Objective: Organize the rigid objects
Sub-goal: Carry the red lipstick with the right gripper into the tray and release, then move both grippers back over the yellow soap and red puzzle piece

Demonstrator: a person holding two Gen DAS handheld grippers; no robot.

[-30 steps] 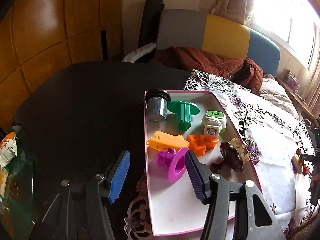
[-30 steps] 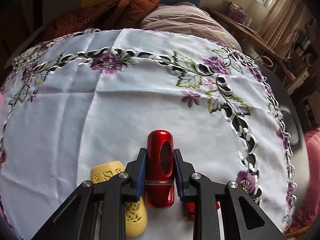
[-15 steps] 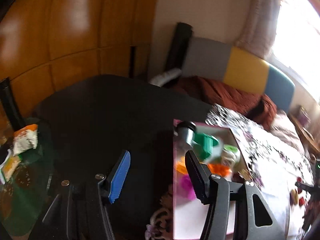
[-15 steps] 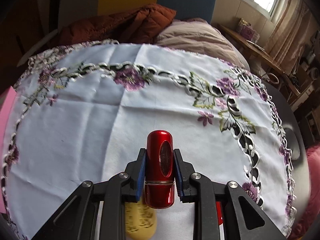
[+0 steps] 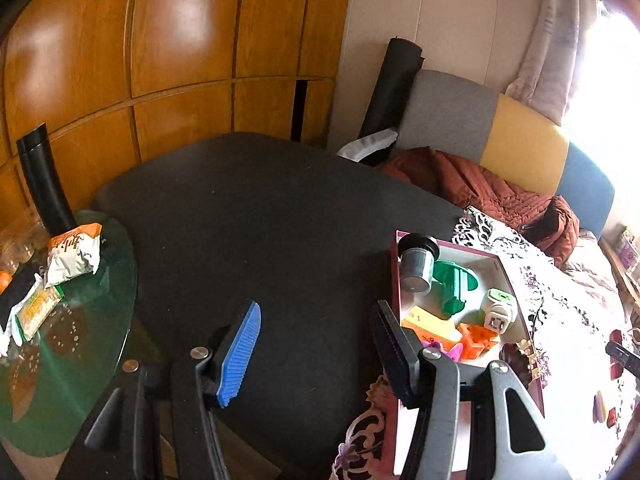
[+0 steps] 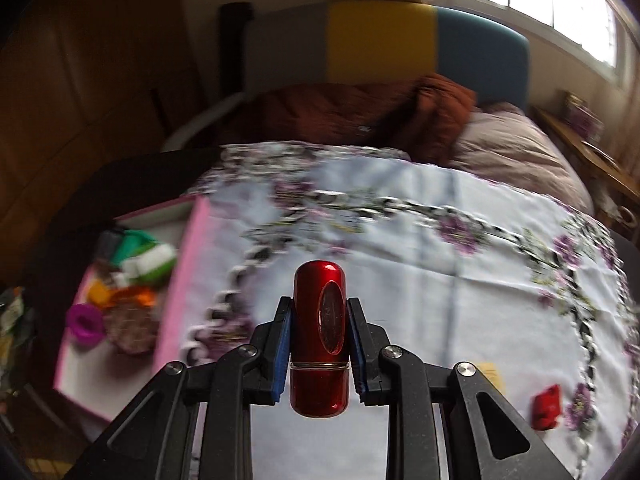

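My right gripper [image 6: 320, 320] is shut on a glossy red capsule-shaped case [image 6: 320, 336] and holds it above the white embroidered cloth [image 6: 440, 280]. A pink-rimmed box [image 6: 188, 264] lies to its left, holding a purple ring [image 6: 85, 325], orange pieces, a green-and-white plug and a dark brown clip. In the left wrist view the same box [image 5: 516, 292] shows at the right with a grey cup [image 5: 416, 268], a green part [image 5: 456, 284] and the plug [image 5: 498, 308]. My left gripper [image 5: 316, 340] is open and empty over the black table [image 5: 260, 232], left of the box.
A small red piece [image 6: 547, 407] and a yellow piece [image 6: 490, 372] lie on the cloth to the right. A green glass side table [image 5: 68, 340] with snack packets stands at the left. A brown blanket [image 5: 480, 188] and a sofa are behind the table.
My right gripper has lifted the red case and swung left, bringing the pink box into view. My left gripper has pulled back and turned left, away from the box.
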